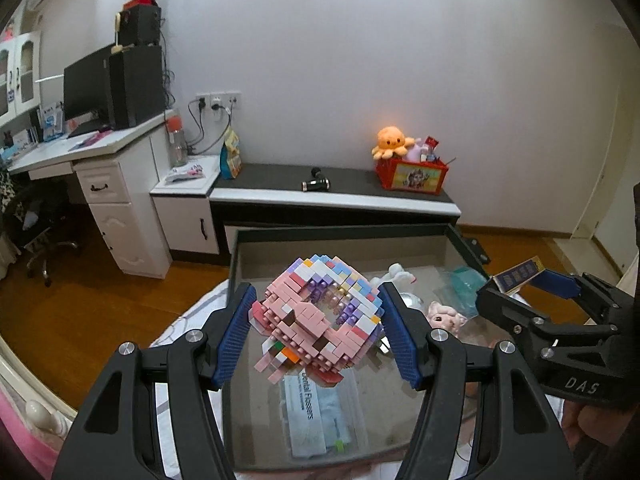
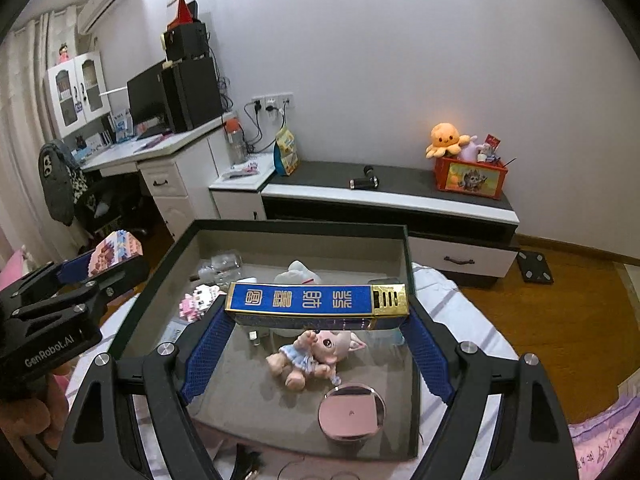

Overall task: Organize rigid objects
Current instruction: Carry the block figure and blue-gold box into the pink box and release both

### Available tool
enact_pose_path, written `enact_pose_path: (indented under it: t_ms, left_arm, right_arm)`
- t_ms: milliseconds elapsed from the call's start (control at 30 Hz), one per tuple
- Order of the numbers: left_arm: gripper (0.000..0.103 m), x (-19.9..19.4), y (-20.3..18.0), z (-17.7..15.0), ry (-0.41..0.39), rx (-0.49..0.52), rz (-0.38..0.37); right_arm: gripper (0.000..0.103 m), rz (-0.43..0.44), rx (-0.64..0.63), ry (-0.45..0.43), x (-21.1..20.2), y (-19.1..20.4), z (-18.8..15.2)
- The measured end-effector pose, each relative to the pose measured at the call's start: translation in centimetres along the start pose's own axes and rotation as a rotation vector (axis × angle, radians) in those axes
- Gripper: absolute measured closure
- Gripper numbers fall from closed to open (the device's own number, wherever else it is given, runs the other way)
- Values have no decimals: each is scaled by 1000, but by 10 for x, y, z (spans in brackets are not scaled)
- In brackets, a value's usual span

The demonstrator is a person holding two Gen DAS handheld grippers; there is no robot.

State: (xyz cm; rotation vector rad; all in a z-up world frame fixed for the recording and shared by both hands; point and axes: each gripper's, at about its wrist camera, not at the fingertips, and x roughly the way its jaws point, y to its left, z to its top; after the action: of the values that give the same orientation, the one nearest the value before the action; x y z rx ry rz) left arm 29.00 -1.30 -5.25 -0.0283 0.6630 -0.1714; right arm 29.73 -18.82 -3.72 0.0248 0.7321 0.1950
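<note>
My left hand-held gripper [image 1: 318,330] is clamped on the brick model [image 1: 318,320] and my right hand-held gripper [image 2: 316,326] on the blue box [image 2: 316,300], both above the tray [image 2: 304,228].

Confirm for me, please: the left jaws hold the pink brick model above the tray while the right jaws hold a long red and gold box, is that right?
Not quite: the box in the right gripper is blue and gold, not red, as the right wrist view shows. The rest stands: the left gripper holds the pink brick model above the tray.
</note>
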Motion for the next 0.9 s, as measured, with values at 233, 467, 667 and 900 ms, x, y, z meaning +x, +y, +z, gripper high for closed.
enact_pose_path:
  t_ms: [233, 467, 667, 900]
  left_arm:
    - [31, 35, 2, -7, 82, -19, 18]
    - [6, 16, 3, -11, 33, -15, 48]
    - [2, -24, 7, -15, -25, -18, 35]
    - [0, -80, 7, -30, -77, -8, 34]
  right_arm:
    - [18, 0, 7, 47, 29, -3, -7]
    - [0, -22, 45, 43, 27, -12, -13]
    - [0, -26, 76, 8, -3, -13, -18]
    - [0, -16, 97, -46, -50, -7, -28]
